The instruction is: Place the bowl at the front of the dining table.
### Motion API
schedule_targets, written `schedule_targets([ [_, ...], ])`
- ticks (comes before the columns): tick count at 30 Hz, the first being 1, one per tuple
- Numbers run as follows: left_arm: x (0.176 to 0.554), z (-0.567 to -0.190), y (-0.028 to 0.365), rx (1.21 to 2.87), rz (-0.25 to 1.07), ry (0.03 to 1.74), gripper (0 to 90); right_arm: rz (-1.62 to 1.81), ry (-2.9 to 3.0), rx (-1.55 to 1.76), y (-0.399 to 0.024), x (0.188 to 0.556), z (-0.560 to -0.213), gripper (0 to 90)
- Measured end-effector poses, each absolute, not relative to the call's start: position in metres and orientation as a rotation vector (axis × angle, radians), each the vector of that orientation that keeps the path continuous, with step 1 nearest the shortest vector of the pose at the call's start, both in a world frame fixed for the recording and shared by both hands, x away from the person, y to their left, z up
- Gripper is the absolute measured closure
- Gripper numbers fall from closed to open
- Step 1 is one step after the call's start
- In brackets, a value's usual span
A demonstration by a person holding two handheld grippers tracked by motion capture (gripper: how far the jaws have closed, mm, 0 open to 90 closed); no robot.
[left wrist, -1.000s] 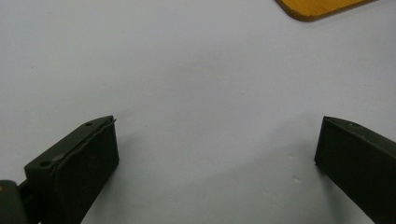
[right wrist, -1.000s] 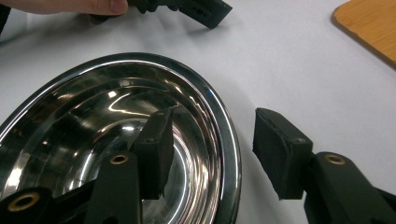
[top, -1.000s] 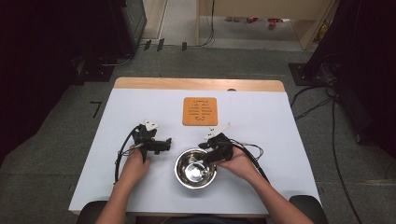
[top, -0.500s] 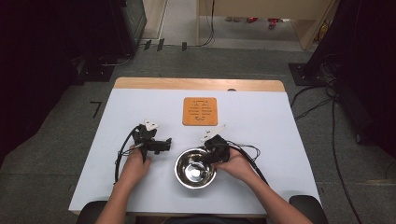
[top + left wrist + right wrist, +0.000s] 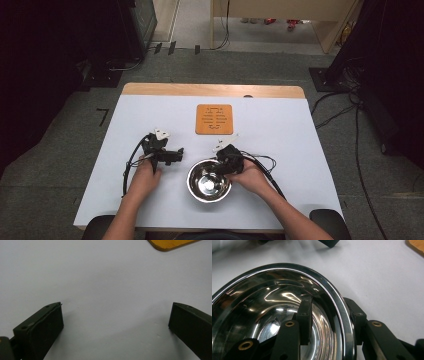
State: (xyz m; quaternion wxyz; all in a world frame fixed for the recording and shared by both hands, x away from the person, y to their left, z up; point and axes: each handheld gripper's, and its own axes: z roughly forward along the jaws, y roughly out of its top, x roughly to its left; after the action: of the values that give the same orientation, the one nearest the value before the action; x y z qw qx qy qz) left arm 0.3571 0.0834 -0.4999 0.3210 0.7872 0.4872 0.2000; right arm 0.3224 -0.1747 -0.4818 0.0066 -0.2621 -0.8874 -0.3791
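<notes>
Round shiny steel bowl (image 5: 209, 180) sitting on the white table (image 5: 280, 130), near the front edge, a bit right of the middle. Right black gripper (image 5: 224, 168) at the bowl's right rim (image 5: 342, 315), straddling it: one jaw inside the bowl, the other outside, the thin wall between them. Jaws just been closing, now partly closed round the rim; cannot tell whether the pads press on the metal yet. Right hand (image 5: 250, 177) low on the table just right of the bowl, forearm coming in from the bottom edge. Left black gripper (image 5: 172, 155) resting just left of the bowl, pointing sideways toward it, not touching it. Jaws (image 5: 37, 327) wide apart, nothing between them but bare table. Left hand (image 5: 145, 177) behind it, wrist flat and low.

Compared with a second ago: right gripper lower and closer on the rim, grey plate tipped more. Bowl in the same spot. Left gripper and hand the same.

Square orange wooden mat (image 5: 214, 119) farther back on the table, well apart from the bowl. Light wood strip (image 5: 210, 90) along the far edge. Grey carpet floor (image 5: 60, 150) all round, black cables (image 5: 335, 112) on the right, dark cabinets at both sides.
</notes>
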Motion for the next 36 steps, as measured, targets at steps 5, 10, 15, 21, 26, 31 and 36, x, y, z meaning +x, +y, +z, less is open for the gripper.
schedule_targets([
  [5, 0.357, -0.500, 0.083, 2.068, 0.525, 1.280, 0.0, -1.175, -2.760, -0.831, -0.174, 0.323, -0.482, 63.7],
  [10, 0.357, -0.500, 0.083, 2.068, 0.525, 1.280, 0.0, -1.160, -2.721, -0.843, -0.177, 0.326, -0.481, 66.6],
  [15, 0.357, -0.500, 0.084, 2.071, 0.526, 1.279, 0.0, -1.154, -2.689, -0.847, -0.182, 0.328, -0.478, 69.8],
  [21, 0.357, -0.500, 0.084, 2.072, 0.526, 1.279, 0.0, -1.153, -2.672, -0.831, -0.187, 0.327, -0.472, 75.3],
  [26, 0.357, -0.500, 0.083, 2.070, 0.526, 1.279, 0.0, -1.158, -2.662, -0.827, -0.191, 0.328, -0.470, 81.8],
  [31, 0.357, -0.500, 0.084, 2.070, 0.526, 1.279, 0.0, -1.172, -2.623, -0.834, -0.191, 0.330, -0.470, 83.1],
  [36, 0.357, -0.500, 0.084, 2.071, 0.526, 1.279, 0.0, -1.186, -2.588, -0.853, -0.191, 0.330, -0.468, 84.1],
])
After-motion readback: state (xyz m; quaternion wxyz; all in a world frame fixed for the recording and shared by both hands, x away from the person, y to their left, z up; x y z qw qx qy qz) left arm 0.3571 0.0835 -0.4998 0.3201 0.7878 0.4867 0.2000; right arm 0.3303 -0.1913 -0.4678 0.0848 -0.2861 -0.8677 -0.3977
